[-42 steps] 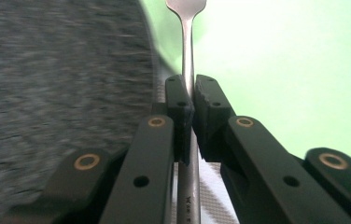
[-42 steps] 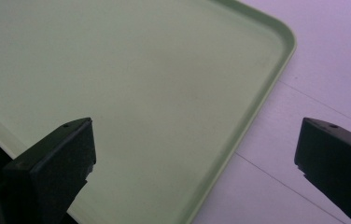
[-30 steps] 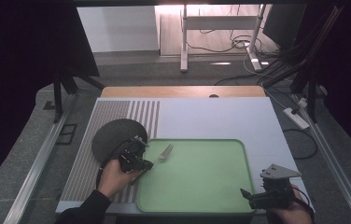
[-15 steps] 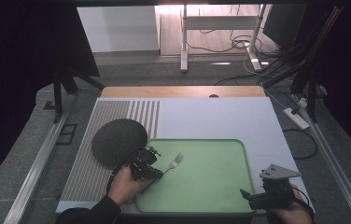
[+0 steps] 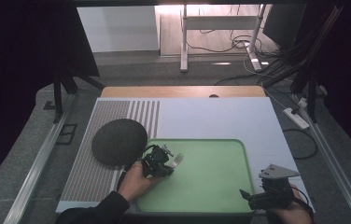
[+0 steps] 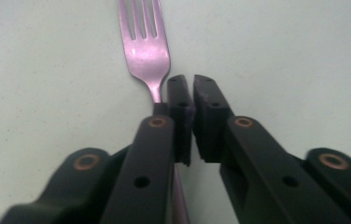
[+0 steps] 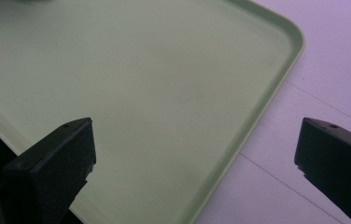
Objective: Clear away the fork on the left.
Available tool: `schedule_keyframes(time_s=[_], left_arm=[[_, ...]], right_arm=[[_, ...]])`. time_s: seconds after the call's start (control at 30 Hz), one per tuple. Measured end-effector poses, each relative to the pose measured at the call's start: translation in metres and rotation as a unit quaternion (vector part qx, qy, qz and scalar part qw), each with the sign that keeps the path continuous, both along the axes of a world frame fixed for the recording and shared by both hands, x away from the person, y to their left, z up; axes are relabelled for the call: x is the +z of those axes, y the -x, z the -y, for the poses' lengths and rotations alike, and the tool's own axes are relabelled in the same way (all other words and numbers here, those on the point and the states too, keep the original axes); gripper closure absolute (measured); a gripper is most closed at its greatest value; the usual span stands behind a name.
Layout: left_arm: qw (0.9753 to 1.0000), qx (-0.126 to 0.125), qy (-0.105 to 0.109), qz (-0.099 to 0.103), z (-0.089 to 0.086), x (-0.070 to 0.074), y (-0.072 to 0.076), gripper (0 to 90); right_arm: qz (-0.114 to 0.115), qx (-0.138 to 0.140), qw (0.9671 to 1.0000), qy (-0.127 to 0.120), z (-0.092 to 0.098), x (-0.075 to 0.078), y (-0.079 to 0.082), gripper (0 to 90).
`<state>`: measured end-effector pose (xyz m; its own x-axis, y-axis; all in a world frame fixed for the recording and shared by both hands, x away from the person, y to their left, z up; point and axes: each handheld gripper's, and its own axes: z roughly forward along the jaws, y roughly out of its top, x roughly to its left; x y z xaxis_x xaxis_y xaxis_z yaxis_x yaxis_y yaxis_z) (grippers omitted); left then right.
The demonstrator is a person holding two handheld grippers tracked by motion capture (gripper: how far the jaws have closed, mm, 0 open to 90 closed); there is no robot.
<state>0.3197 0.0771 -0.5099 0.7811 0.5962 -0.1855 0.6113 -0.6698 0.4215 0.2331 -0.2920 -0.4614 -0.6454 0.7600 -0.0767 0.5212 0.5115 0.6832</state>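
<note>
A pink metal fork (image 6: 145, 51) lies on the pale green tray (image 6: 281, 56), tines pointing away from me. My left gripper (image 6: 192, 81) has its jaws almost together with only a thin slit between the pads. The fork's neck runs under the left jaw, not into the slit. From above, the fork (image 5: 178, 160) sticks out of the left gripper (image 5: 168, 164) at the green tray's (image 5: 211, 196) left side. My right gripper (image 5: 244, 198) hovers open over the tray's near right corner with nothing between its jaws, as the right gripper (image 7: 195, 126) view confirms.
A dark round mat (image 5: 119, 141) lies just left of the tray on the white table (image 5: 211, 116), partly over a striped panel (image 5: 113, 116). The tray's rim (image 7: 276, 93) curves past the right gripper. Cables and stand legs lie on the floor beyond.
My left gripper carried the fork right from beside the dark mat onto the tray and lowered it to the surface. The right gripper has stayed still.
</note>
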Motion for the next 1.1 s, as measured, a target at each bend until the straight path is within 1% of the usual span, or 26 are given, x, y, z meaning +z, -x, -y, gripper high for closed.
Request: schedule_keyframes(time_s=[0.03,0.1,0.2,0.37,0.47,0.57,0.77,0.83,0.87,0.93,1.1], left_arm=[[1.0000,0.006,0.000,-0.001,-0.002,0.000,-0.001,86.3],[0.9998,0.018,-0.010,0.004,-0.008,0.000,-0.003,86.3],[0.9995,0.031,-0.009,0.001,-0.015,0.000,-0.005,86.3],[0.9986,0.048,-0.021,0.012,-0.027,0.000,-0.008,85.2],[0.9981,0.058,-0.016,0.008,-0.034,0.000,-0.009,84.7],[0.9975,0.069,-0.016,0.004,-0.041,0.000,-0.010,84.7],[0.9965,0.082,-0.016,-0.001,-0.052,-0.001,-0.010,83.6],[0.9963,0.085,-0.012,-0.003,-0.055,-0.001,-0.010,82.5],[0.9963,0.086,-0.006,-0.006,-0.057,-0.001,-0.010,81.9],[0.9964,0.085,0.001,-0.008,-0.058,-0.002,-0.010,79.7],[0.9970,0.077,-0.002,0.001,-0.054,-0.001,-0.009,70.7]], right_arm=[[0.000,0.000,1.0000,0.000,0.000,0.000,0.000,0.0],[-0.001,0.001,1.0000,0.000,0.000,0.000,0.000,0.0],[-0.001,0.001,1.0000,0.000,0.000,0.000,0.000,0.0],[-0.001,0.002,1.0000,-0.001,0.000,0.000,0.000,0.0],[-0.001,0.002,1.0000,-0.002,0.000,0.000,0.000,0.0],[-0.002,0.002,1.0000,-0.002,0.000,0.000,0.000,0.0],[-0.002,0.002,1.0000,-0.002,0.000,0.000,0.000,0.0],[-0.002,0.002,1.0000,-0.003,0.001,0.000,0.000,0.0],[-0.002,0.002,1.0000,-0.003,0.001,0.000,0.000,0.0],[-0.003,0.002,1.0000,-0.002,0.001,0.000,0.000,0.0],[-0.003,0.003,1.0000,-0.002,0.000,0.000,0.000,0.0]])
